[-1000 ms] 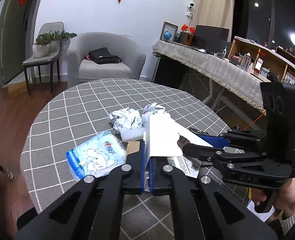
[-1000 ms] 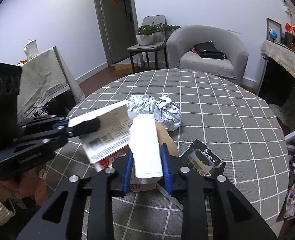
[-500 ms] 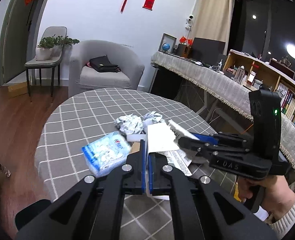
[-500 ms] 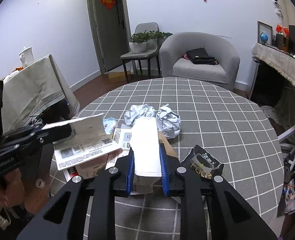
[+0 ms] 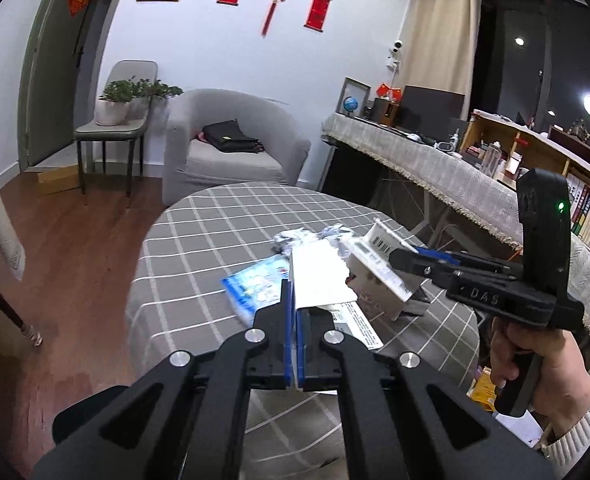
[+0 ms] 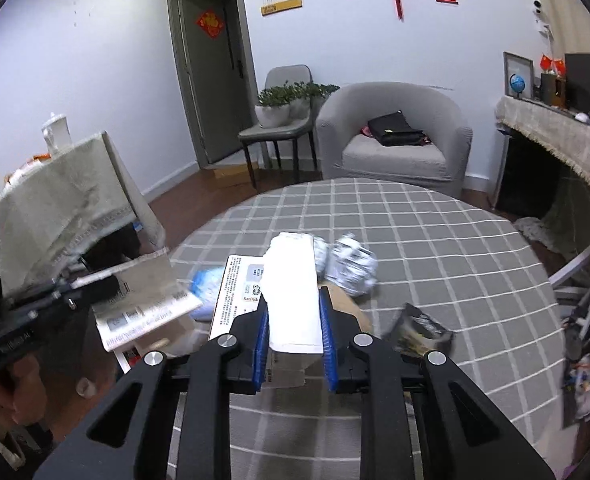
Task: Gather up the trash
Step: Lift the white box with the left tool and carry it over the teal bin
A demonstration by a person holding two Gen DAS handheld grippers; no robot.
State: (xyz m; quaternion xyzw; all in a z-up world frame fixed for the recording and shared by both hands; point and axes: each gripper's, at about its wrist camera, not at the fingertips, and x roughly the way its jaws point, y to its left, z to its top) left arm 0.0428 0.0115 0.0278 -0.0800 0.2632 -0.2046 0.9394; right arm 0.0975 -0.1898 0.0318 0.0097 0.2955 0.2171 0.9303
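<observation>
Above the table (image 6: 435, 240), two grippers' jaws each clamp one item: leaflet (image 5: 319, 276), box (image 6: 293, 296).

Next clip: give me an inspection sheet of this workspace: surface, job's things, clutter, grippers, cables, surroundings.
Surface: round table under grey checked cloth.
Job's things: crumpled foil balls, blue-white packet, black wrapper, cardboard and printed leaflets.
Clutter: nothing seen besides the trash.
Grippers: left gripper shut on a flat white sheet; right gripper shut on a white box; both lifted off the cloth.
Cables: nothing seen.
Surroundings: grey armchair with black bag, chair with plants, bookshelf.
</observation>
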